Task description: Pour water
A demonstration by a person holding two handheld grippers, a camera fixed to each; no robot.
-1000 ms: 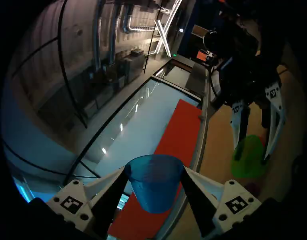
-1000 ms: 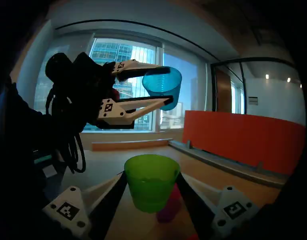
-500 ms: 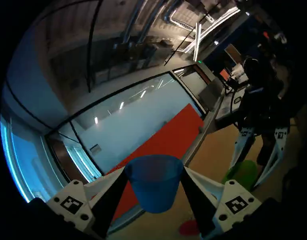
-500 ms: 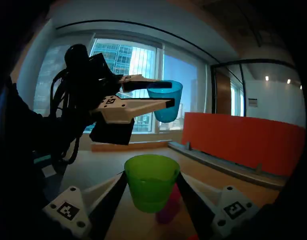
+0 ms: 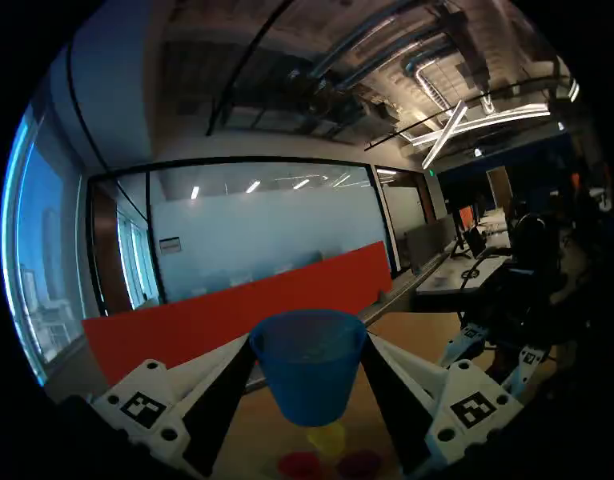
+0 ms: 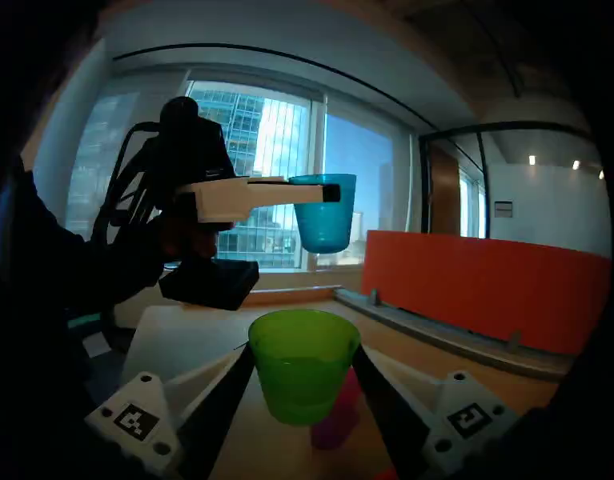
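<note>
Window (image 6: pixel 262 136) behind blue cup (image 6: pixel 324 216), green cup (image 6: pixel 303 364) gripped

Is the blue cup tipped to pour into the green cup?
No: the right gripper view shows the blue cup upright in the left claw, higher than the green cup.

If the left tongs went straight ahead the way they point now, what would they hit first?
Probably the orange partition; the left tongs, shut on the blue cup, point at it, with nothing visible between. Depth is unclear.
</note>
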